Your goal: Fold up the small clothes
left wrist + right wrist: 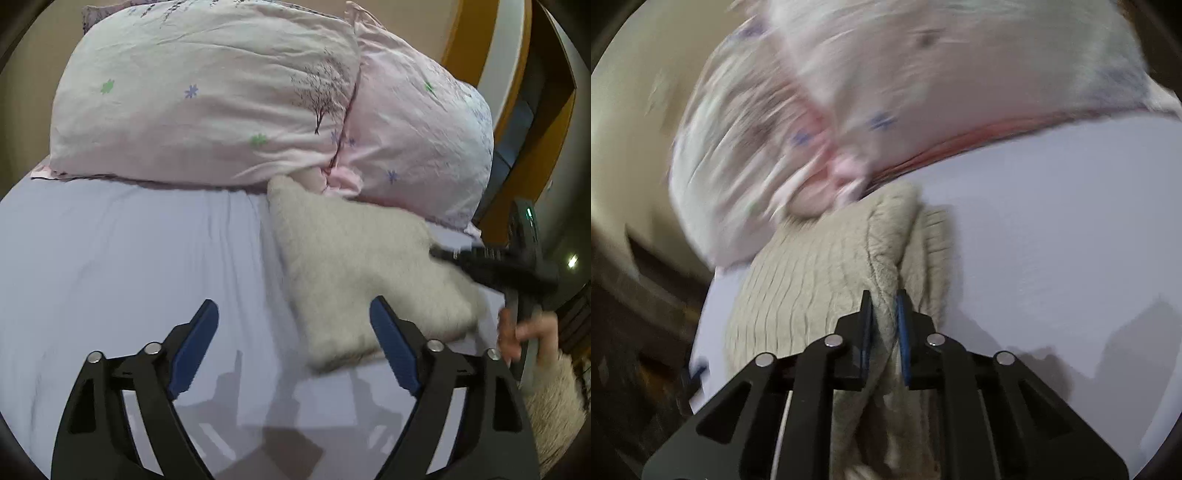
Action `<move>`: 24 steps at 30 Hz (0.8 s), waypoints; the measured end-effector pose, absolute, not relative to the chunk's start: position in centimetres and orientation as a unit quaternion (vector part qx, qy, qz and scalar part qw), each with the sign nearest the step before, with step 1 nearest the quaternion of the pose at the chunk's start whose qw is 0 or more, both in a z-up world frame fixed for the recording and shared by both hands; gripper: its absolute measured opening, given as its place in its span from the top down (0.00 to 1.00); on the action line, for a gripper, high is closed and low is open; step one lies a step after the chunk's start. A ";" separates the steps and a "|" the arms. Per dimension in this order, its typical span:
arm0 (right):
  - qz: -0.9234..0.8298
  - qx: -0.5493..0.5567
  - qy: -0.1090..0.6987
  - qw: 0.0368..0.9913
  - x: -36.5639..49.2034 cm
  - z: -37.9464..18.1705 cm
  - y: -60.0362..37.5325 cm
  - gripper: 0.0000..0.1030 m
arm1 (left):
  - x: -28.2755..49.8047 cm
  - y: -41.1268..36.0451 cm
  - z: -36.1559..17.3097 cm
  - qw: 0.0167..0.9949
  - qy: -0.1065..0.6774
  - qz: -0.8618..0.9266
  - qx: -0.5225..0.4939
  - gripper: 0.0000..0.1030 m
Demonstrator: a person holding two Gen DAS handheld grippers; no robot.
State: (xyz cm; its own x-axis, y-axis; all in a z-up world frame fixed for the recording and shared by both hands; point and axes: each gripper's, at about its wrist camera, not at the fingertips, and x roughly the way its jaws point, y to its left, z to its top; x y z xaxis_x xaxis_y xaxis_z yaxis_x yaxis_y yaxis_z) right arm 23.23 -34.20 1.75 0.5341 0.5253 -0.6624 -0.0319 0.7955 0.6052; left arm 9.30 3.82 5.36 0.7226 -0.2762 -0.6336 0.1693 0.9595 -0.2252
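A small cream ribbed fleece garment [354,273] lies on the pale lilac bed sheet [129,258], its far corner touching the pillows. My left gripper [295,317] is open and empty just above the sheet, to the left of the garment's near edge. My right gripper [884,299] is shut on a fold of the garment [812,280] and lifts that edge. In the left wrist view the right gripper [439,254] shows blurred at the garment's right side, held by a hand [524,332].
Two pink floral pillows [207,96] [417,140] are stacked at the head of the bed, right behind the garment. A wooden frame and dark floor [546,110] lie past the bed's right edge. Open sheet [1052,240] spreads to the garment's other side.
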 end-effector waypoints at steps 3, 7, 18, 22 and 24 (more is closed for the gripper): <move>0.145 0.265 0.459 0.836 23.4 2.0 -34.5 0.87 | 8.2 2.9 4.5 0.928 0.352 -0.108 -0.057 0.09; 0.118 0.210 0.435 0.868 20.1 5.0 -33.8 0.58 | 7.7 1.4 3.5 0.927 0.370 -0.060 -0.006 0.01; 0.051 0.027 0.464 0.884 10.2 2.8 -29.2 0.02 | 8.1 -2.0 1.0 0.899 0.435 -0.028 0.049 0.01; 0.047 0.007 0.465 0.884 9.8 1.7 -27.6 0.02 | 8.2 -2.6 0.3 0.892 0.446 -0.011 0.065 0.01; 0.045 -0.006 0.460 0.887 10.0 1.8 -26.7 0.02 | 8.4 -2.3 0.0 0.893 0.448 -0.015 0.049 0.01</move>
